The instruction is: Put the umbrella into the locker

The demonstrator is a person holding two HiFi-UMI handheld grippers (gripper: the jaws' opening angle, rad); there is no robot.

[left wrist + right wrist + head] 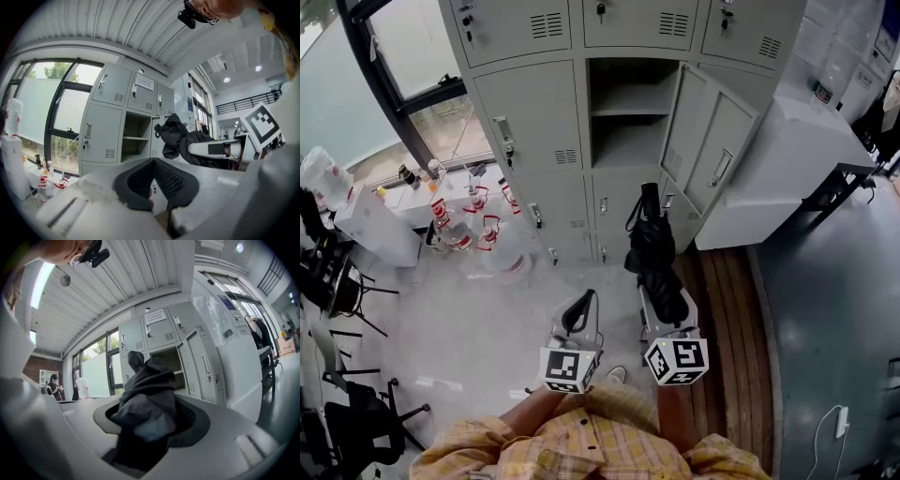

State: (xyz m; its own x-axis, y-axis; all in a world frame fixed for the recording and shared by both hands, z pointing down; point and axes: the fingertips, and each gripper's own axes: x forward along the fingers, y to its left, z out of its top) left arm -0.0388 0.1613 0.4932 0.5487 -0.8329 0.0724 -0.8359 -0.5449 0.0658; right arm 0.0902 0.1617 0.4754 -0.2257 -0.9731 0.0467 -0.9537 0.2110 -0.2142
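1. The right gripper (667, 302) is clenched on the umbrella (654, 258). In the right gripper view its dark pads stand partly apart, with the black folded fabric (145, 404) wedged between them and filling the gap.
2. The umbrella is black and bunched. One end sits in the right jaws and the rest sticks out ahead of them, toward the lockers. In the head view a strap loop (633, 211) hangs at the far end.
3. The umbrella is outside the locker. In the head view its far end lies over the lower row of closed doors, below the open compartment (633, 112), and no view shows it touching the cabinet.
4. The open compartment has a shelf across it, and its door (708, 141) is swung out to the right of the umbrella.
5. The left gripper (578, 309) is just left of the right one and holds nothing. In the left gripper view its pads (140, 180) come together at the tips, with nothing between them.
6. From the left gripper view, the umbrella (187, 140) shows off to the right, beside the open compartment (136, 138).
7. Each gripper carries a marker cube (677, 360) near the person's plaid sleeves (581, 441).
8. Bottles with red labels (473, 225) stand on the floor to the left, below a window (422, 56), well apart from both grippers.
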